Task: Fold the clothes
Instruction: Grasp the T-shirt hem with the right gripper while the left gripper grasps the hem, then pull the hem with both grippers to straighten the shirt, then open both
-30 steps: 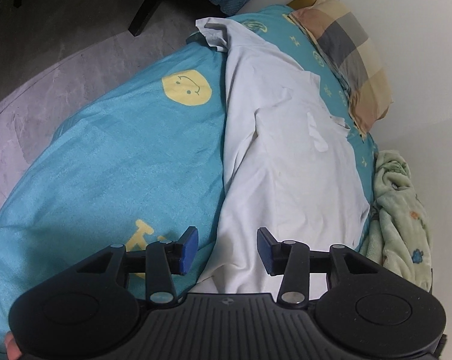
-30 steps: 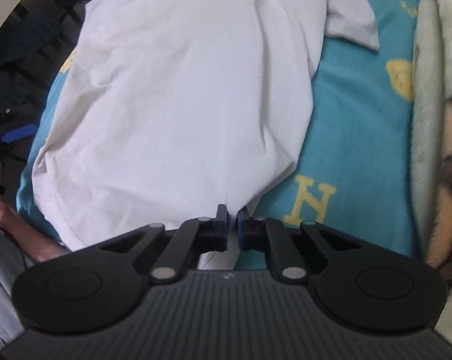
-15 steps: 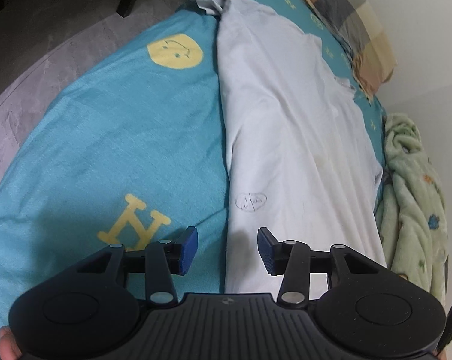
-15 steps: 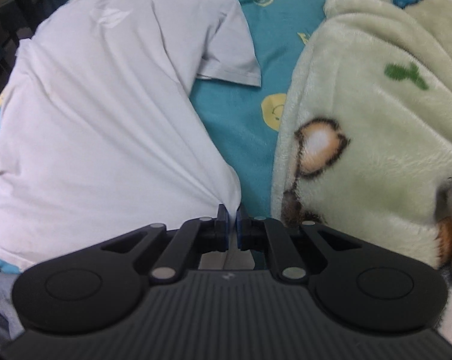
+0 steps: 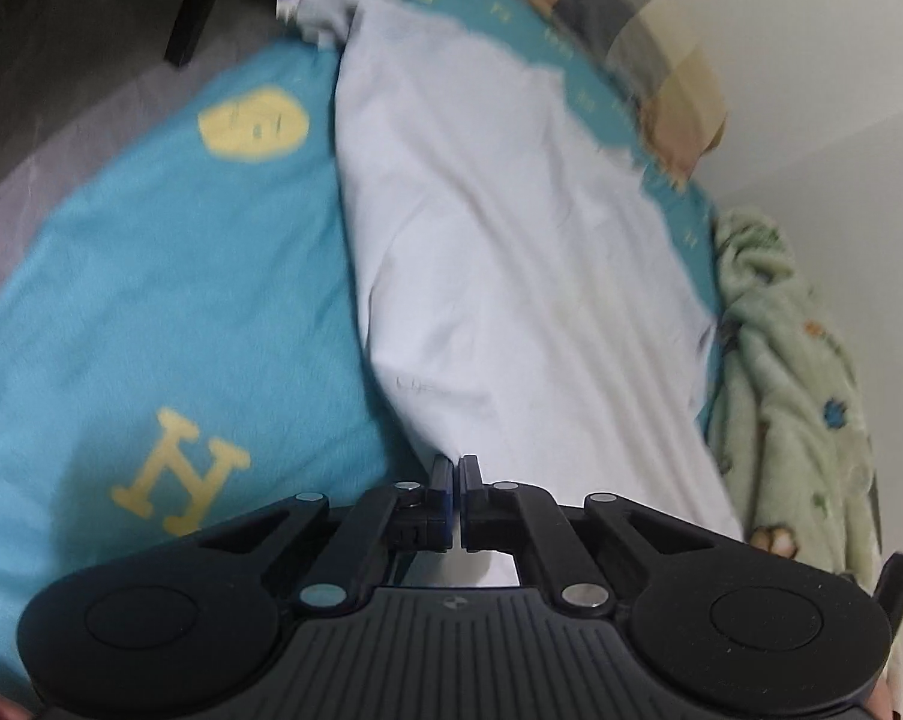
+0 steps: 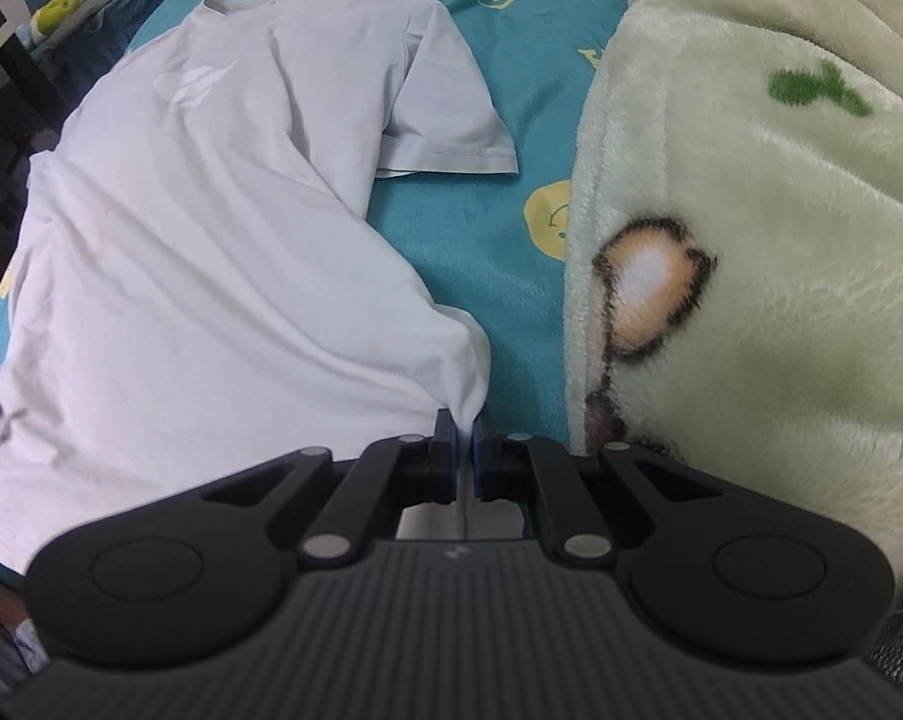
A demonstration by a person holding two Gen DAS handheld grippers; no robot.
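Both tools pinch the white shirt (image 6: 211,252) on the bed (image 6: 451,222): the left tool (image 5: 456,468), just snapped closed, and the right tool (image 6: 462,426) each clamp 1 hem corner.

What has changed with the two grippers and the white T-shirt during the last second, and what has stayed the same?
The left gripper stood open over the hem a second ago; its jaws have just closed on the hem corner of the white T-shirt. The right gripper carried its corner sideways towards the green fleece blanket, spreading the shirt flatter. Unchanged: the right gripper stays clamped on the hem, and the blue bedsheet and pillow lie as before.
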